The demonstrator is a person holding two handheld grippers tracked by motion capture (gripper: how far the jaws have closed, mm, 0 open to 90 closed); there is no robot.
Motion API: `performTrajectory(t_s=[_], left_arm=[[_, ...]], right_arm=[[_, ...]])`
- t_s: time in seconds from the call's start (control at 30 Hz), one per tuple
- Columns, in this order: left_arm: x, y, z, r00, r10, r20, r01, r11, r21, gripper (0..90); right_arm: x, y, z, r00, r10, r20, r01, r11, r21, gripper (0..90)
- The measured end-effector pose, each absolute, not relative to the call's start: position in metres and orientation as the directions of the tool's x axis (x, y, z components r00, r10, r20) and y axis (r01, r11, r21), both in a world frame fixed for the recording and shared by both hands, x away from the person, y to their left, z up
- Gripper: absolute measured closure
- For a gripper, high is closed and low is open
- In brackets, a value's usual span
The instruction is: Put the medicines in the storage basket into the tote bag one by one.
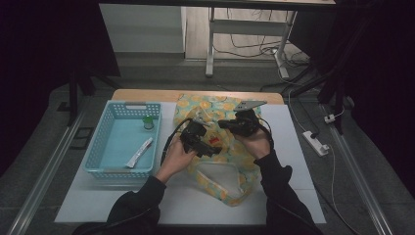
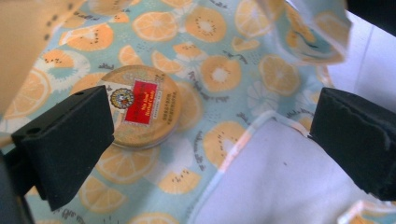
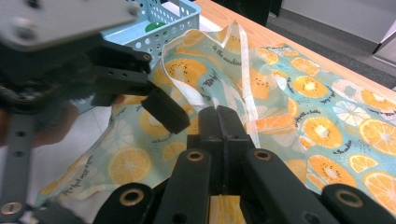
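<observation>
The left claw (image 2: 210, 140) is wide open with nothing in it. The round tin (image 2: 142, 106) lies flat inside the orange-print bag (image 2: 219, 70), just below and beside the claw's left pad. The right claw (image 3: 223, 122) is pinched tight on the bag's rim, holding the mouth up. The left claw is nearer the tin.
</observation>
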State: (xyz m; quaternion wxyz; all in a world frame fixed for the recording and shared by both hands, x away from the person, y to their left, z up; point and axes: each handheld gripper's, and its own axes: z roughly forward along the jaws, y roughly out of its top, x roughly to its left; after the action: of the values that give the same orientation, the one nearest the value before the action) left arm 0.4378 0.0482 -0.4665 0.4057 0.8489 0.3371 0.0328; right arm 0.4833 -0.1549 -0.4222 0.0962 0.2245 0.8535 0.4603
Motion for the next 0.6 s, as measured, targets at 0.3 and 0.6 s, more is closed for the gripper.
performTrajectory(t_s=[0.3, 0.6], left_arm=[[0.427, 0.059, -0.459, 0.785, 0.578, -0.222, 0.53, -0.443, 0.722, 0.4], [0.424, 0.073, -0.458, 0.798, 0.544, -0.261, 0.539, -0.451, 0.711, 0.5]], right_arm=[[0.483, -0.154, -0.422, -0.882, 0.47, 0.04, 0.292, 0.478, 0.829, 90.0], [0.483, -0.154, -0.422, -0.882, 0.47, 0.038, 0.291, 0.479, 0.829, 90.0]])
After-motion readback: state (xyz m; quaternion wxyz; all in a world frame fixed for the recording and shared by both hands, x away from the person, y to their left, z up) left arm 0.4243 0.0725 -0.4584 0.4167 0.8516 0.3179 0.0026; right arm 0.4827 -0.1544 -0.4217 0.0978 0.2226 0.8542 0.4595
